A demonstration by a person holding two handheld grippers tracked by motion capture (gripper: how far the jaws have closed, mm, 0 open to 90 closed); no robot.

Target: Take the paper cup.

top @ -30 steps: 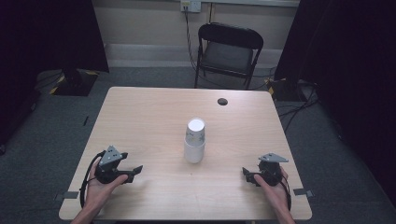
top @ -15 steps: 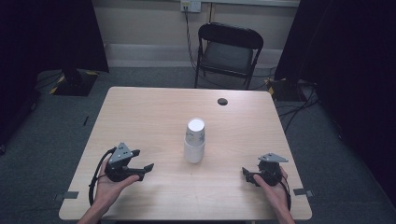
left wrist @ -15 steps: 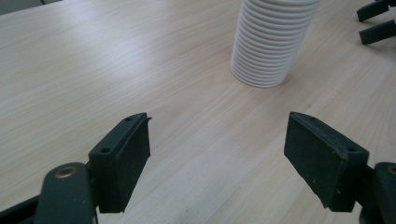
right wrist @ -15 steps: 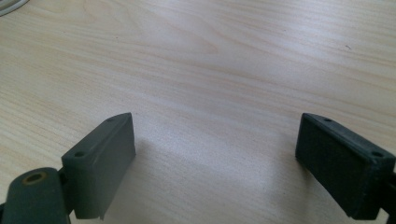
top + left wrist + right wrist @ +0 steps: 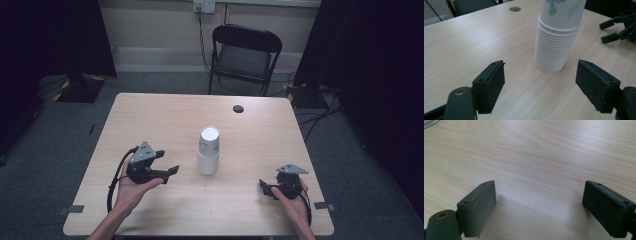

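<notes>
A tall stack of white paper cups (image 5: 208,151) stands upright in the middle of the wooden table (image 5: 260,135); the top cup has a floral print. My left gripper (image 5: 169,161) is held in a hand just left of the stack, open and pointing at it. In the left gripper view the cup stack (image 5: 554,45) stands a short way beyond the wide-apart jaws of the left gripper (image 5: 540,75), with nothing between them. At the table's front right, my right gripper (image 5: 263,187) rests in a hand. It is open in the right gripper view (image 5: 539,195), over bare wood.
A dark round cable hole (image 5: 238,108) sits near the table's far edge. A black folding chair (image 5: 243,55) stands behind the table. The right gripper (image 5: 619,27) shows beyond the cups in the left gripper view. Cables lie on the floor at the right.
My left gripper has moved right and a little forward, closing the distance to the cup stack. The right gripper and the cups have stayed put.
</notes>
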